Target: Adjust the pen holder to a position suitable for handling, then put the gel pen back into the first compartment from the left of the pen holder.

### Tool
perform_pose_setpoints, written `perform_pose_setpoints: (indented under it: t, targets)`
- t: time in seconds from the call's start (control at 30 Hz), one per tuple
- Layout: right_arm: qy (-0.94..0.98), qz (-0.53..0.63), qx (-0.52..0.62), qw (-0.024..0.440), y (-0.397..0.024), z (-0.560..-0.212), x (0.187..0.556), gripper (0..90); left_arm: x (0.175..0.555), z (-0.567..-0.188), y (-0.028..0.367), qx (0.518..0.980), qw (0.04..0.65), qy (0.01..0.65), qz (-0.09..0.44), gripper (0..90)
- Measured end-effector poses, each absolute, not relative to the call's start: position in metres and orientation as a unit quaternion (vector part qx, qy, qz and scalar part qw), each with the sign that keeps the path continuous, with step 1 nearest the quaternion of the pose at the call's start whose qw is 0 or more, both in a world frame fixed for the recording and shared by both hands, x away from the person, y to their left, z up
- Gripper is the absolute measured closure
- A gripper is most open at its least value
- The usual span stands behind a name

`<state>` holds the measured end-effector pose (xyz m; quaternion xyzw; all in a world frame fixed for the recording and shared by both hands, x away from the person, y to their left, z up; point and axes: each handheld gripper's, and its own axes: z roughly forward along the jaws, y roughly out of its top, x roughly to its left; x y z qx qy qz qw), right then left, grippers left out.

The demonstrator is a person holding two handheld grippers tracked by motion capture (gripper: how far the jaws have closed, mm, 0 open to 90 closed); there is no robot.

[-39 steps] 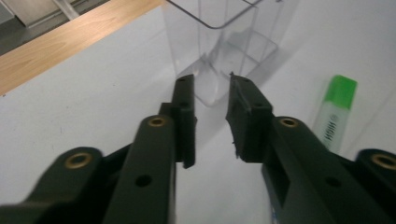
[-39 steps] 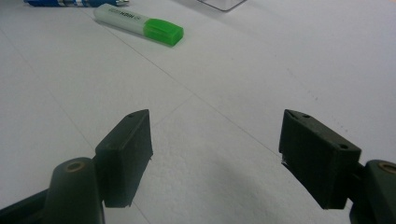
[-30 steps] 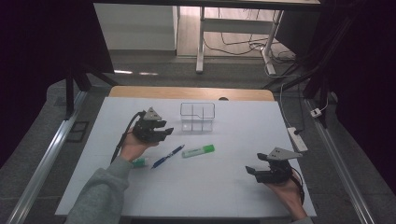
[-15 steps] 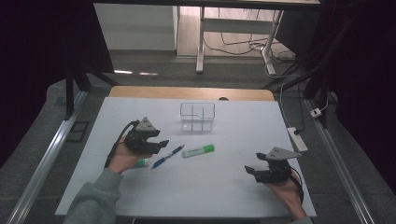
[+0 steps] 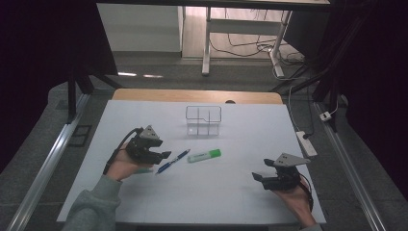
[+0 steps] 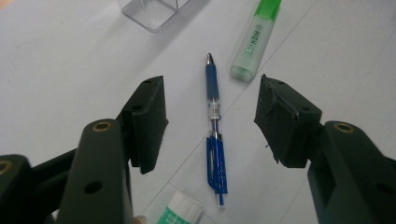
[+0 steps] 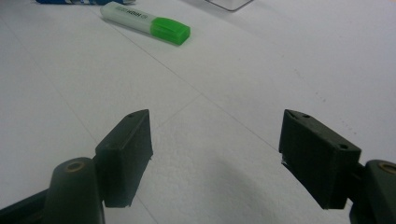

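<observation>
Left gripper (image 6: 211, 121) (jaws just opened) straddles blue pen (image 6: 214, 126).

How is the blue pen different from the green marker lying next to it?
The blue pen is thin, with a clear middle and a metal tip; the green marker is fatter, pale, with a bright green cap. The pen lies right between the left gripper's open jaws; the marker lies beyond them. Both lie flat on the white table, untouched.
</observation>
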<state>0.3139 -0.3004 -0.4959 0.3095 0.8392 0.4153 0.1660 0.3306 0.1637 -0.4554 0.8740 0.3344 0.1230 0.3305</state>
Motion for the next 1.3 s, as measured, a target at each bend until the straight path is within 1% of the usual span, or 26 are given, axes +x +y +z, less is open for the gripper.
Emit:
perform_pose_setpoints:
  t: [0.37, 0.8, 1.3]
  targets:
    - [0.840, 0.414, 0.309, 0.167, -0.302, -0.495, 0.311, 25.0, 0.330, -0.460, 0.159, 0.883, 0.306, 0.336, 0.118, 40.5]
    - [0.840, 0.412, 0.310, 0.168, -0.301, -0.496, 0.311, 24.9, 0.340, -0.473, 0.155, 0.888, 0.276, 0.351, 0.107, 39.5]
    - [0.843, 0.405, 0.311, 0.167, -0.302, -0.497, 0.310, 25.0, 0.349, -0.492, 0.136, 0.907, 0.220, 0.345, 0.095, 39.8]
